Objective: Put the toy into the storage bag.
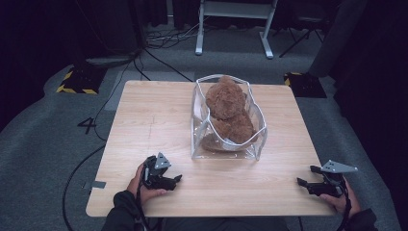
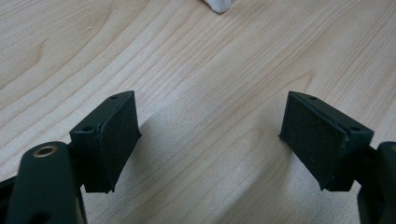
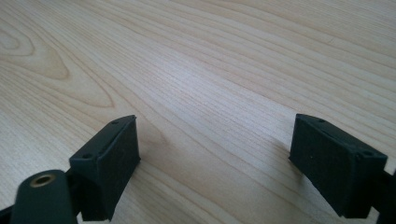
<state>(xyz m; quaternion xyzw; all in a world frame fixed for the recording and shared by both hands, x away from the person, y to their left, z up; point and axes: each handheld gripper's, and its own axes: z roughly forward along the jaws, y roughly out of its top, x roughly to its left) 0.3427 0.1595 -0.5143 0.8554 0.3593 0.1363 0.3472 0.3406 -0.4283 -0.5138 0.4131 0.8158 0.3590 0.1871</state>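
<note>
While grippers idle, floor number (image 1: 89, 125) reads 4

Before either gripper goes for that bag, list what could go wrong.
1. The clear plastic bag looks limp and see-through; jaws may slip or pinch only film.
2. The brown plush toy stands tall inside, so a one-sided pull could tip it out.
3. Left gripper and right gripper are both open, far from the bag.
</note>
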